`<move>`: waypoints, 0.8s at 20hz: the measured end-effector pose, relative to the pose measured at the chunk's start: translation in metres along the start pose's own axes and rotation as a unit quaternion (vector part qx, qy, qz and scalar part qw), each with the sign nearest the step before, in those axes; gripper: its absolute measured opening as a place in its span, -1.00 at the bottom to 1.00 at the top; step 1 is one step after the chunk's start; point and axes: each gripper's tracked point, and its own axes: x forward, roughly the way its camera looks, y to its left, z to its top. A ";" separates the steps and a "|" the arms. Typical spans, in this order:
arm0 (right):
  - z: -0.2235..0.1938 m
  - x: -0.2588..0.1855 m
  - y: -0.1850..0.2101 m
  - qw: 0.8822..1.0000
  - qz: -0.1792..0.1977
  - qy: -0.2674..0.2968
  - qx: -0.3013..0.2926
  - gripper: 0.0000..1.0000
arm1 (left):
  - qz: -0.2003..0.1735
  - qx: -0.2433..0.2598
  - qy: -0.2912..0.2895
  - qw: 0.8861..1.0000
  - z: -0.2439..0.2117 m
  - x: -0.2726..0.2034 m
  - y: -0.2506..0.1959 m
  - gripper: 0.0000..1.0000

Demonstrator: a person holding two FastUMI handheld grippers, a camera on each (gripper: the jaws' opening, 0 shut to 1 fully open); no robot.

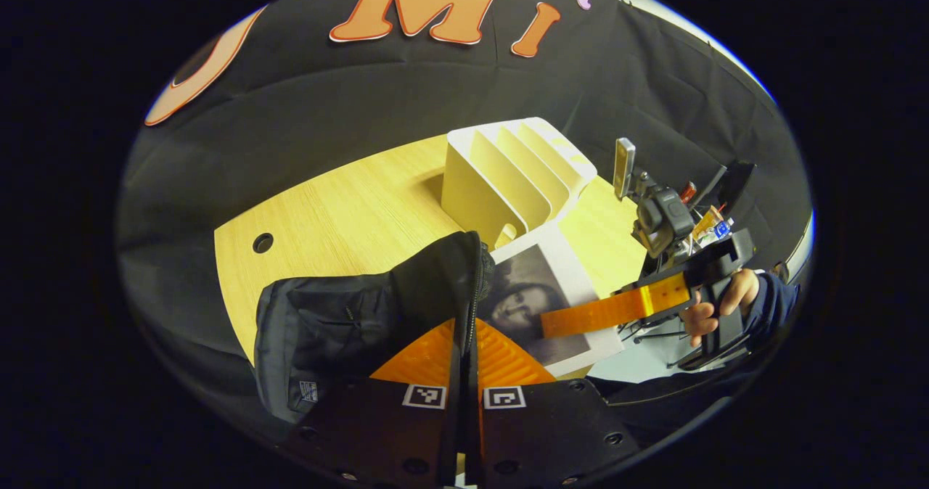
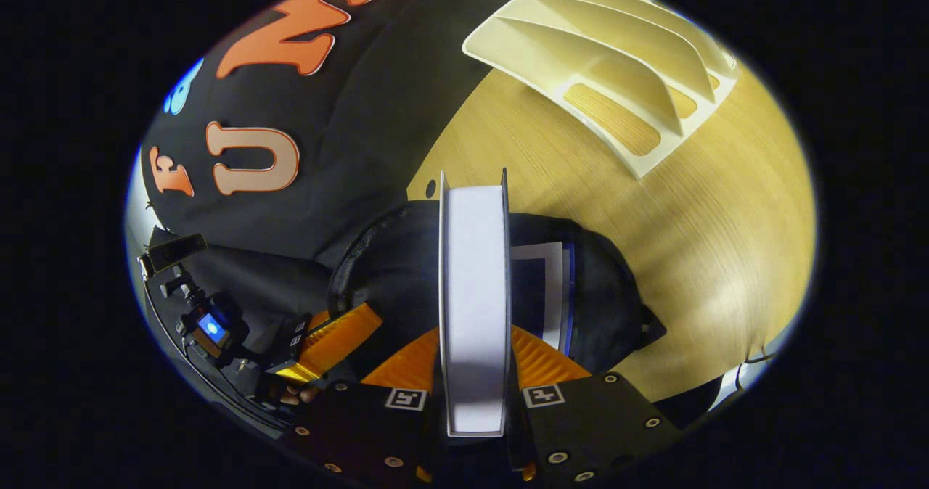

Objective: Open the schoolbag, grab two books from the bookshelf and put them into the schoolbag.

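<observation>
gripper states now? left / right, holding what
Left gripper: closed on the schoolbag opening edge.
Right gripper: closed on a book, above the open bag.

Light wood-grain table (image 1: 348,206), rounded edge, one small round cable hole (image 1: 263,242) near the edge by the black cloth wall. On it: cream bookshelf (image 1: 512,177) with slanted dividers, slots look empty, standing toward the back near the wall; black schoolbag (image 1: 363,322) lying on the near part of the tabletop, in front of the bookshelf. In the right gripper view the same bookshelf (image 2: 610,61) sits on the table (image 2: 697,242) beyond the schoolbag (image 2: 602,293), apart from it with bare wood between.
</observation>
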 end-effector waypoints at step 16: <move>-0.013 0.085 0.009 0.997 0.072 0.015 0.021 -0.34 | -0.026 0.013 0.007 1.000 0.007 0.009 -0.036 -0.89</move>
